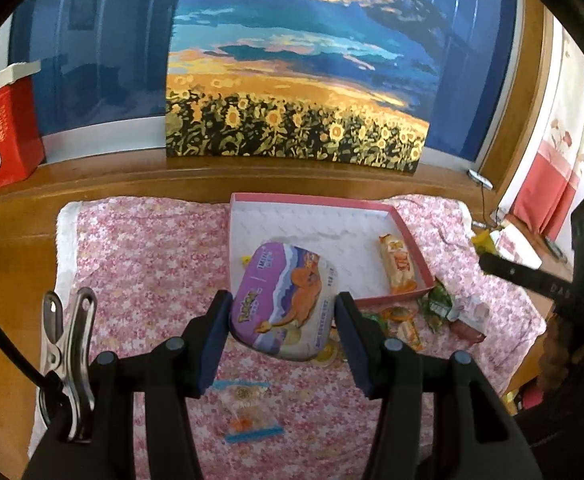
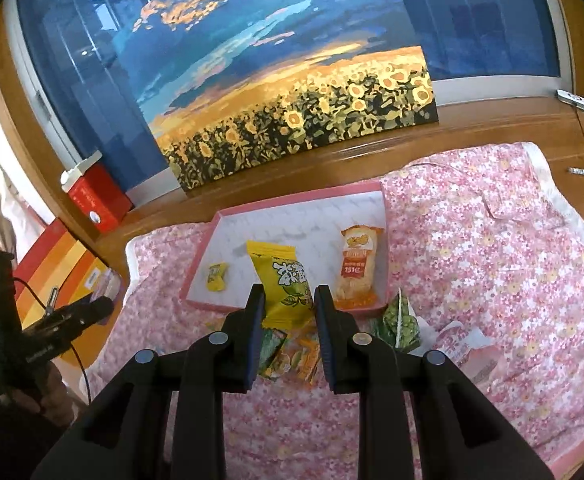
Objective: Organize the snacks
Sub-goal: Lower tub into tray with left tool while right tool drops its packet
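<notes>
Left gripper [image 1: 283, 312] jaws pinching a purple tin [image 1: 284, 300] at lower centre, lifted off the floral cloth [image 1: 148, 264]. Right gripper [image 2: 288, 304] jaws clamped on a yellow snack packet [image 2: 282, 280], mid-frame. Behind both, a pink-rimmed tray [image 2: 303, 200] holding an orange cracker pack [image 2: 357, 272] and a small yellow candy [image 2: 217, 277].

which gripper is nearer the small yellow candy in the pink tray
Left. The left gripper, holding the purple tin, is right beside the small yellow candy; the right gripper sits further along the tray's front edge.
</notes>
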Available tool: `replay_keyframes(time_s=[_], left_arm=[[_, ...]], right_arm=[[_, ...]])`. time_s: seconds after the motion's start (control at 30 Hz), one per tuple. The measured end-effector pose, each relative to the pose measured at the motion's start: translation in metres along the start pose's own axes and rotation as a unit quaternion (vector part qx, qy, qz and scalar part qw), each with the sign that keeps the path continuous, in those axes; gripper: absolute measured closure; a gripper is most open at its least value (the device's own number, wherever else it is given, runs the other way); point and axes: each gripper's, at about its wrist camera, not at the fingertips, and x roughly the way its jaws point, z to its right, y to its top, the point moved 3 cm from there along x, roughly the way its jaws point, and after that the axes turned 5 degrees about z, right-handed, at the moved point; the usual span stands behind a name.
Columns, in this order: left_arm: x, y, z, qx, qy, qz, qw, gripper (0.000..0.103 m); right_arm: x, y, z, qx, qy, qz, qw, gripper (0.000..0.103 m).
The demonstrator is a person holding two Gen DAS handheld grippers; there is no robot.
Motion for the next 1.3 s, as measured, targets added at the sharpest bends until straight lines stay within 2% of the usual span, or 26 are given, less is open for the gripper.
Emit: replay_keyframes(time_s=[0.1, 0.27, 0.37, 0.47, 0.57, 0.7, 0.73, 0.83, 0.97, 1.1, 1.13, 1.3], left_arm=[[0.014, 0.004, 0.003, 0.000, -0.009, -0.004, 0.9999, 0.048], [0.062, 0.018, 0.003, -0.021, -0.044, -0.018, 0.9986, 0.048], [0.099, 0.025, 0.005, -0.030, -0.066, -0.040, 0.9965, 0.048], [0.130, 0.026, 0.013, -0.016, -0.076, -0.067, 0.9947, 0.048], [0.151, 0.021, 0.018, 0.003, -0.067, -0.103, 0.9924, 0.048], [0.164, 0.010, 0.010, -0.015, -0.040, -0.140, 0.9892, 0.048], [0.166, 0.007, 0.005, -0.018, -0.021, -0.146, 0.9890, 0.048], [0.166, 0.006, -0.004, -0.025, 0.019, -0.142, 0.9893, 0.048], [0.161, 0.006, -0.011, -0.049, 0.034, -0.138, 0.9887, 0.048], [0.152, 0.003, -0.009, -0.039, 0.063, -0.138, 0.9877, 0.046], [0.150, 0.003, -0.010, -0.042, 0.062, -0.137, 0.9877, 0.042], [0.134, 0.009, -0.019, -0.067, 0.048, -0.110, 0.9906, 0.041]], right_arm=[[0.009, 0.000, -0.002, -0.005, 0.002, -0.008, 1.000, 0.078], [0.031, 0.000, -0.003, -0.015, 0.005, -0.030, 0.999, 0.078], [0.046, 0.003, -0.002, -0.021, 0.002, -0.042, 0.999, 0.078], [0.064, 0.004, 0.002, -0.026, -0.001, -0.059, 0.998, 0.078], [0.085, 0.005, 0.008, -0.030, -0.004, -0.079, 0.996, 0.078], [0.118, 0.002, 0.014, -0.033, -0.011, -0.114, 0.993, 0.077], [0.125, 0.001, 0.015, -0.034, -0.012, -0.123, 0.992, 0.077], [0.140, -0.005, 0.020, -0.026, -0.013, -0.147, 0.989, 0.077], [0.155, -0.014, 0.035, 0.017, -0.018, -0.183, 0.983, 0.077], [0.156, -0.015, 0.040, 0.020, -0.031, -0.189, 0.981, 0.077], [0.157, -0.016, 0.039, 0.017, -0.033, -0.191, 0.981, 0.077], [0.151, -0.015, 0.030, 0.005, -0.030, -0.184, 0.982, 0.067]])
